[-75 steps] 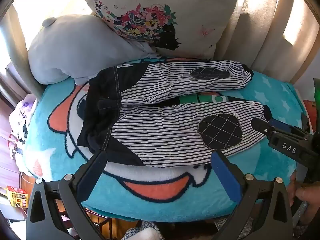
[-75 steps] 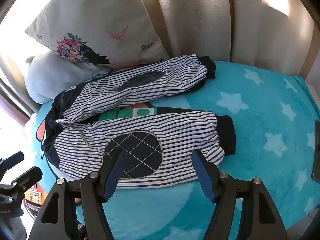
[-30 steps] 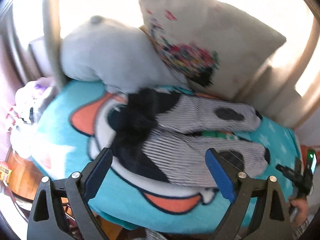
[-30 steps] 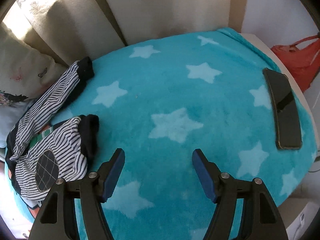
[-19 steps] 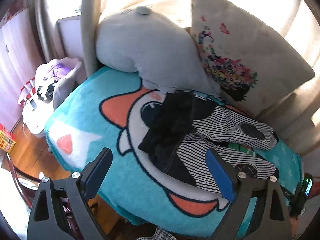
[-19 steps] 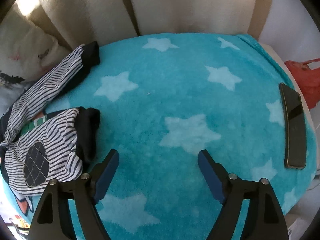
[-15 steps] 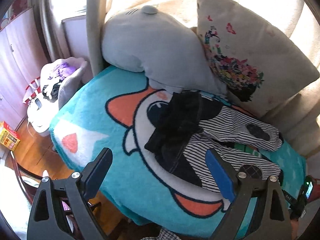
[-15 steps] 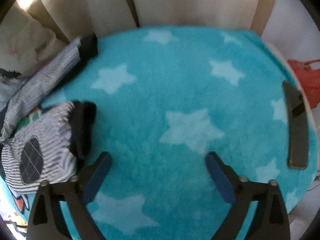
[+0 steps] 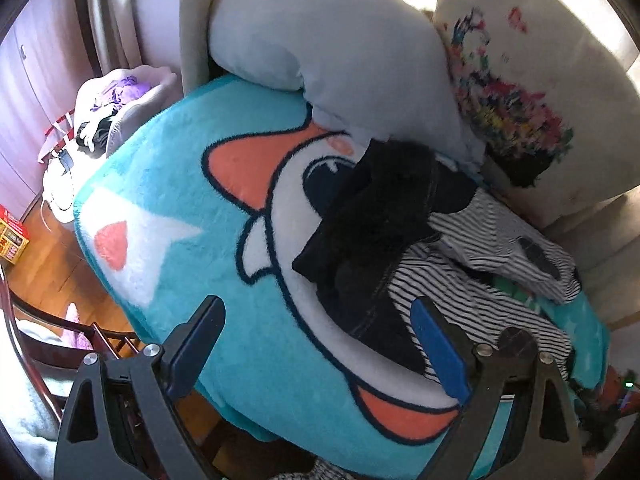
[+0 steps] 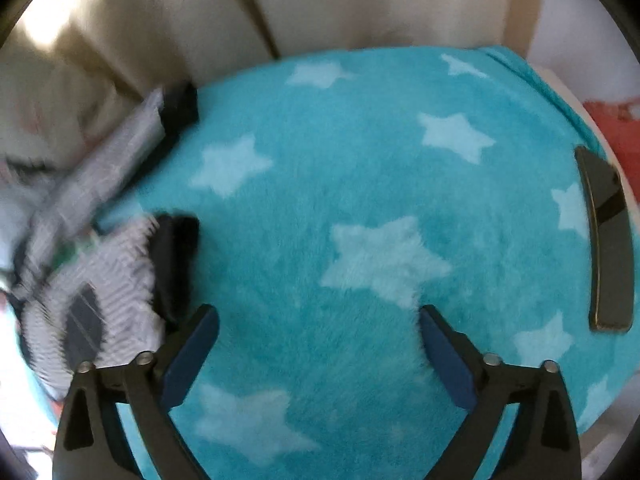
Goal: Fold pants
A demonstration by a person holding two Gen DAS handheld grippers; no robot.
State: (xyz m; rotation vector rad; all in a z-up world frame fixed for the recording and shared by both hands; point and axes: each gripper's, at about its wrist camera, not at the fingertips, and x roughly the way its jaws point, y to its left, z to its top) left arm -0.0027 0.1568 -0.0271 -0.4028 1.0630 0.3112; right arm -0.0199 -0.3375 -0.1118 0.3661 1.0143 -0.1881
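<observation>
The striped pants (image 9: 460,280) with a dark waist and round knee patches lie spread on a teal blanket (image 9: 168,184), waist toward the left, legs toward the right. My left gripper (image 9: 316,340) is open and empty, hovering above the blanket just in front of the waist. In the right wrist view the two leg cuffs (image 10: 172,256) show blurred at the left edge. My right gripper (image 10: 316,344) is open and empty over the starred part of the blanket (image 10: 360,160), to the right of the near cuff.
A grey plush pillow (image 9: 332,40) and a floral pillow (image 9: 532,92) stand behind the pants. A dark phone (image 10: 608,240) lies at the blanket's right edge. A wooden floor, a chair (image 9: 48,328) and a laundry pile (image 9: 108,120) lie to the left.
My left gripper has swung left and drawn nearer the pants' waist. My right gripper has swung right off the near leg to the starred blanket, then dropped lower. The pants have not moved.
</observation>
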